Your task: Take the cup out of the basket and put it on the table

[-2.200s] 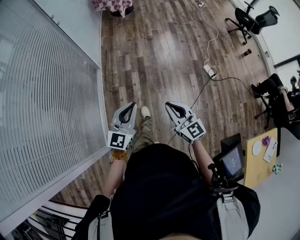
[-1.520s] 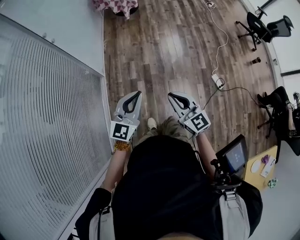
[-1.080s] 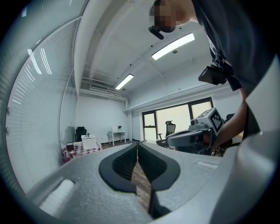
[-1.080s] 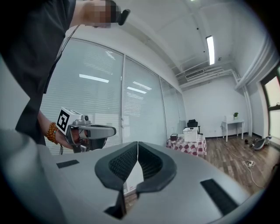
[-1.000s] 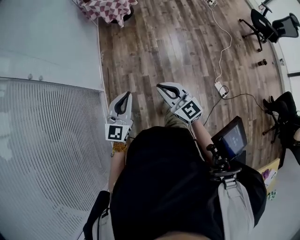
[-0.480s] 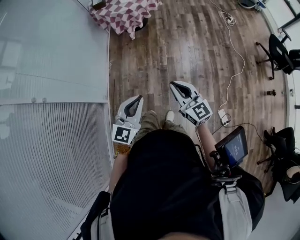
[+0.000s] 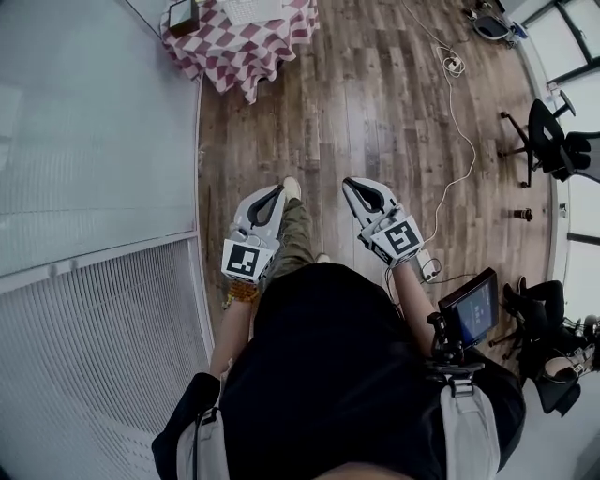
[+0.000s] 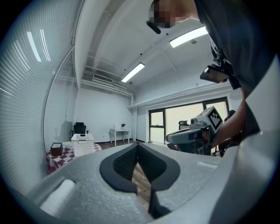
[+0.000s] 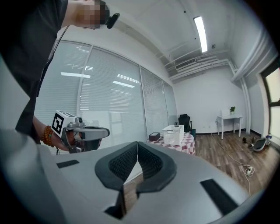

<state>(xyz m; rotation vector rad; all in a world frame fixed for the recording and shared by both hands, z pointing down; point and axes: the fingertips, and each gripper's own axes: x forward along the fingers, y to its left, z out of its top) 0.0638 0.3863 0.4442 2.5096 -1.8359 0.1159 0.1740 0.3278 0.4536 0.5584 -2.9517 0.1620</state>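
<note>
Far ahead stands a small table (image 7: 234, 61) under a red-and-white checked cloth. On it sits a white mesh basket (image 7: 253, 7), also seen in the left gripper view as the basket (image 8: 82, 144) and in the right gripper view as the basket (image 9: 173, 134). No cup shows from here. I hold my left gripper (image 7: 275, 191) and right gripper (image 7: 352, 185) level in front of the body, side by side over the wooden floor. On each, the jaw tips touch and nothing is between them. Both the left gripper (image 8: 137, 144) and the right gripper (image 9: 138, 143) point toward the table.
A glass partition with blinds (image 7: 84, 187) runs along the left. A small dark box (image 7: 181, 16) sits on the table beside the basket. A white cable (image 7: 459, 141) lies on the floor to the right, office chairs (image 7: 548, 141) beyond it. A white desk (image 9: 229, 120) stands at the far wall.
The person has walked forward along the partition. The checked table has come further into the top of the head view. Both grippers stay shut and side by side.
</note>
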